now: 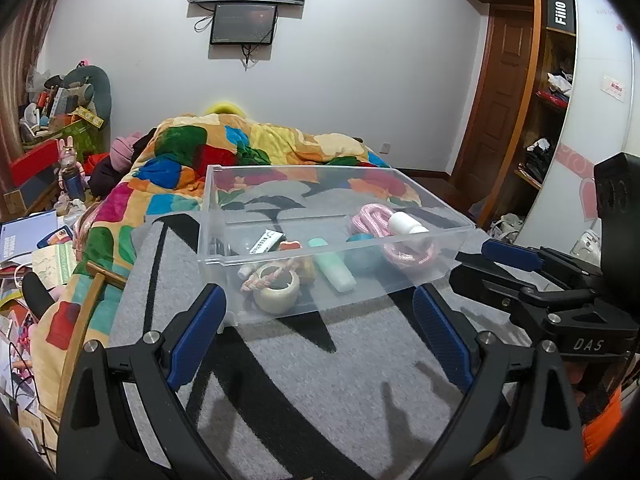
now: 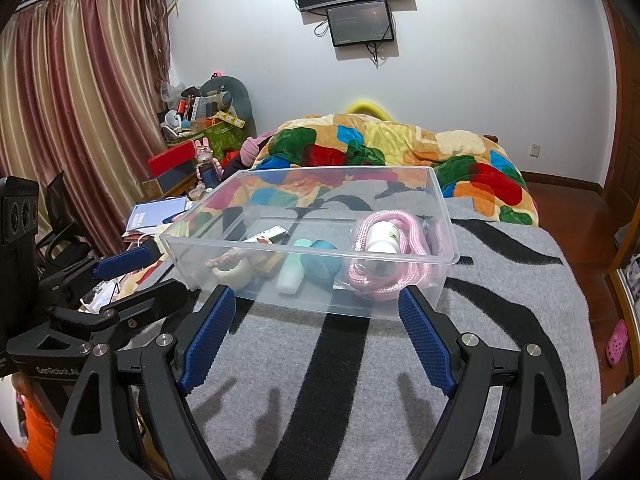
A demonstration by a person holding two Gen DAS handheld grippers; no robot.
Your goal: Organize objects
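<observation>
A clear plastic bin (image 1: pixel 224 200) (image 2: pixel 440 200) stands on the grey blanket on the bed. Inside lie a pink rope coil (image 1: pixel 372 216) (image 2: pixel 384 280), a white bottle (image 1: pixel 404 226) (image 2: pixel 382 238), a mint tube (image 1: pixel 334 268) (image 2: pixel 292 274), a teal round thing (image 2: pixel 322 266), a tape roll (image 1: pixel 278 290) (image 2: pixel 234 272) and a small tube (image 1: pixel 266 242). My left gripper (image 1: pixel 320 300) is open and empty just short of the bin's near wall. My right gripper (image 2: pixel 316 300) is open and empty, also just in front of the bin. Each gripper shows at the side of the other's view.
A colourful quilt (image 1: pixel 192 160) (image 2: pixel 400 148) is heaped behind the bin. Papers, boxes and toys (image 1: pixel 48 216) clutter the left side of the bed. A wardrobe (image 1: pixel 548 92) stands at the right, curtains (image 2: pixel 80 100) at the left. A pink shoe (image 2: pixel 616 342) lies on the floor.
</observation>
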